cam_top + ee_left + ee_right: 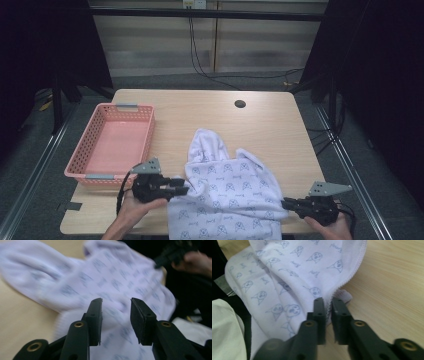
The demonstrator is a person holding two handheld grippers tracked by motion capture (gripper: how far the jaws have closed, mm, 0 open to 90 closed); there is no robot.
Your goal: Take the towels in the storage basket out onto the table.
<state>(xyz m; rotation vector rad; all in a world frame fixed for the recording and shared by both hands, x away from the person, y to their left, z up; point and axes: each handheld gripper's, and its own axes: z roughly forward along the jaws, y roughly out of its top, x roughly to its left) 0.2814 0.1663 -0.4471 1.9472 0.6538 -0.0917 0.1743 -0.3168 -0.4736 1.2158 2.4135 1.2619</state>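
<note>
A white garment printed with small blue faces lies crumpled on the near half of the wooden table, with its lower part hanging over the front edge. My left gripper is at the garment's left edge. In the left gripper view its jaws stand well apart above the cloth, and nothing is pinched between them. My right gripper is at the garment's right edge. In the right gripper view its jaws are a narrow gap apart, and the stitched hem lies just ahead of that gap.
An empty pink plastic basket stands at the table's left side, close behind my left hand. A round cable hole lies at the back of the tabletop. Bare wood stretches behind the garment. Dark curtains flank the table.
</note>
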